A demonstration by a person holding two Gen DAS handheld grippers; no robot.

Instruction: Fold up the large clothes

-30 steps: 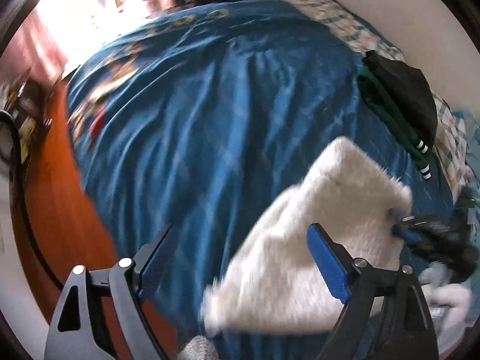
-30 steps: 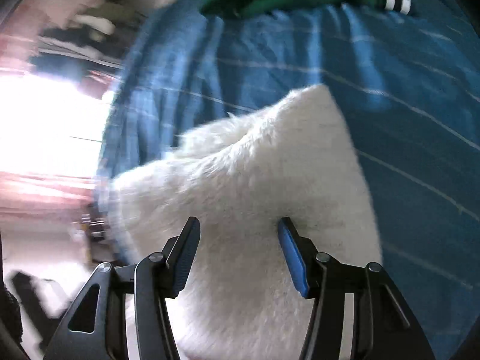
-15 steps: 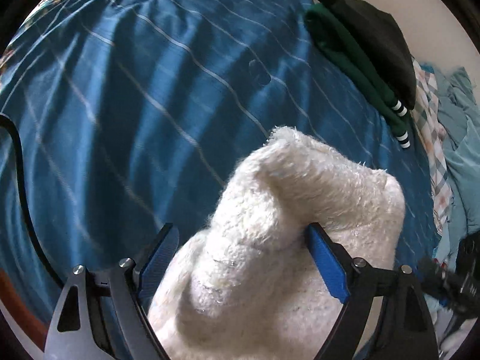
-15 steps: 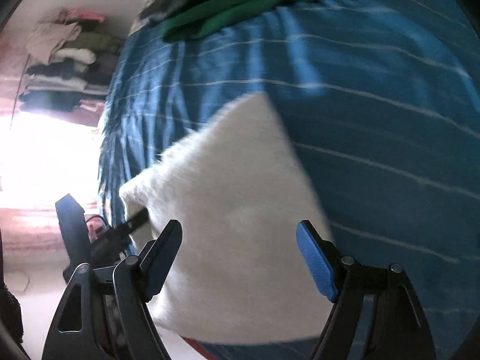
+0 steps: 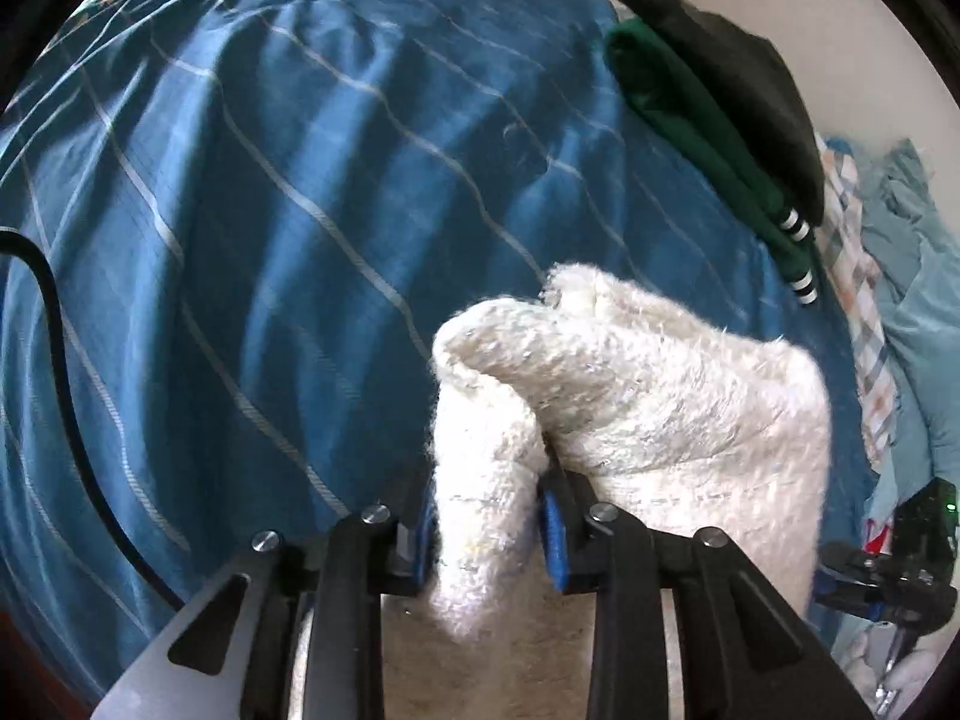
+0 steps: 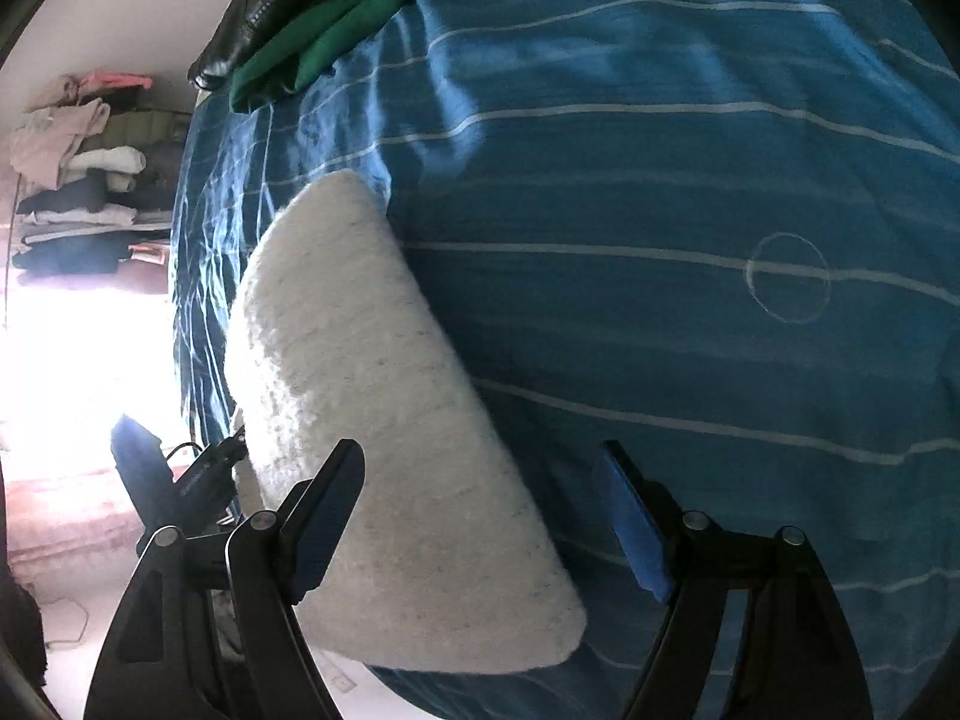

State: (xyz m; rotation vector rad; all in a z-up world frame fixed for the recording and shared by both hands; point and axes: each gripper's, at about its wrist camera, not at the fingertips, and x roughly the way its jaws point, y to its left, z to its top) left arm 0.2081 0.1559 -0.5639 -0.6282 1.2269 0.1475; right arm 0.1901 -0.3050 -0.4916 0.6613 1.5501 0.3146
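Observation:
A folded white fluffy garment (image 5: 648, 396) lies on the blue striped bedspread (image 5: 300, 210) near its front edge. My left gripper (image 5: 486, 540) is shut on a bunched fold of it at its near left edge. In the right wrist view the same white garment (image 6: 372, 390) lies lower left. My right gripper (image 6: 480, 516) is open and empty, with its left finger over the garment and its right finger over the bedspread (image 6: 690, 240). The right gripper also shows in the left wrist view (image 5: 882, 570) at the far right.
A folded green garment (image 5: 708, 144) with a black one (image 5: 744, 84) on top lies at the far side of the bed by the wall. Light blue cloth (image 5: 918, 324) is piled at the right. Stacked clothes (image 6: 90, 192) stand on shelves beyond the bed.
My left gripper has closed on the white garment's edge. My right gripper has opened wider and let the garment go, and it now lies on the bed.

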